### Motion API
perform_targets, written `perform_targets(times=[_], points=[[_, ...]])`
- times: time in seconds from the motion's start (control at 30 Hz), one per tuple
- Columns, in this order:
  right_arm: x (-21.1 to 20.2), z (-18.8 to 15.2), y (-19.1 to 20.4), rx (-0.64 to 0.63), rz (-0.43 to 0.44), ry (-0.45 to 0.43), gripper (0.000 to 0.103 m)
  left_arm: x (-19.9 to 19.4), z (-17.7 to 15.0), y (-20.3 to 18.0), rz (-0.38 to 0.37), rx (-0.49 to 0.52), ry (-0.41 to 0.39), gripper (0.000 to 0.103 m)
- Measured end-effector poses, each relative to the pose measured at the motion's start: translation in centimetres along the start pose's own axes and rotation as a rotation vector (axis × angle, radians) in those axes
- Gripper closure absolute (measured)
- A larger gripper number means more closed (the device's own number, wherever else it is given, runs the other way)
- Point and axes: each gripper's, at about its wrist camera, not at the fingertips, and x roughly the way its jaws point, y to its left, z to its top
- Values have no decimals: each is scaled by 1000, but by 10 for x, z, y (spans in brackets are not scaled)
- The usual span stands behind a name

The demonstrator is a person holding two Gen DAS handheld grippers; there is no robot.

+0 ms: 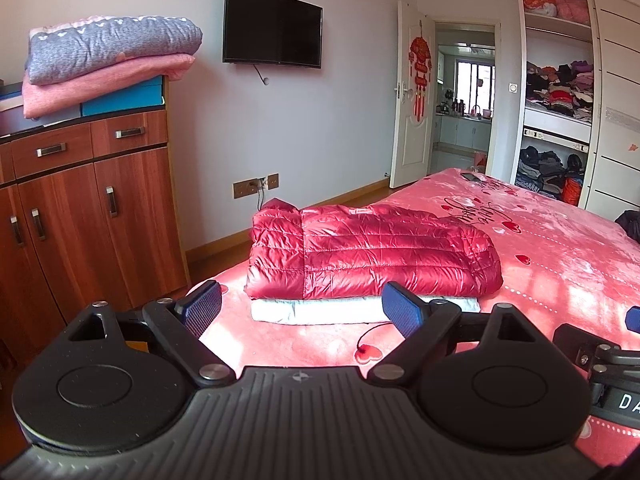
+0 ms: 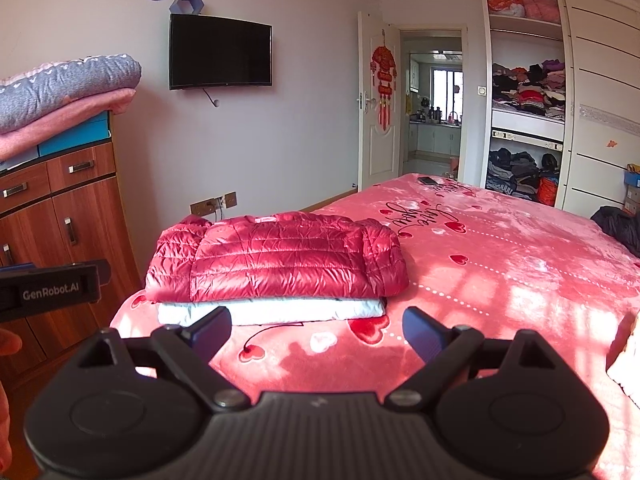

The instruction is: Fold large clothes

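The red jacket (image 1: 372,256) lies folded on the white jacket (image 1: 360,310); both tools (image 1: 302,312) (image 2: 316,330) spread wide, holding nothing.

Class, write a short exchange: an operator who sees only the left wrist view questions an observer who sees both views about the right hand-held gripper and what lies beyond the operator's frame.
Operator: I see only a sliver of the right hand-held gripper. Is it open?
Observer: Yes. The right hand-held gripper is open and empty, short of the folded red jacket.
Operator: Anything to the right, outside my frame?
Observer: A pale cream fabric shows at the edge; what it is I cannot tell.
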Motion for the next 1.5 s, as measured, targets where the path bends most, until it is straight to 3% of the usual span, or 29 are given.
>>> perform_targets(times=[0.83, 1.0, 1.5], points=[[7, -10, 8, -8, 37, 23, 11, 2, -3, 2, 43, 6, 2, 0], [8, -11, 7, -3, 42, 22, 5, 2, -3, 3, 31, -4, 8, 0], [13, -16, 7, -2, 54, 43, 3, 5, -4, 4, 33, 0, 4, 0]])
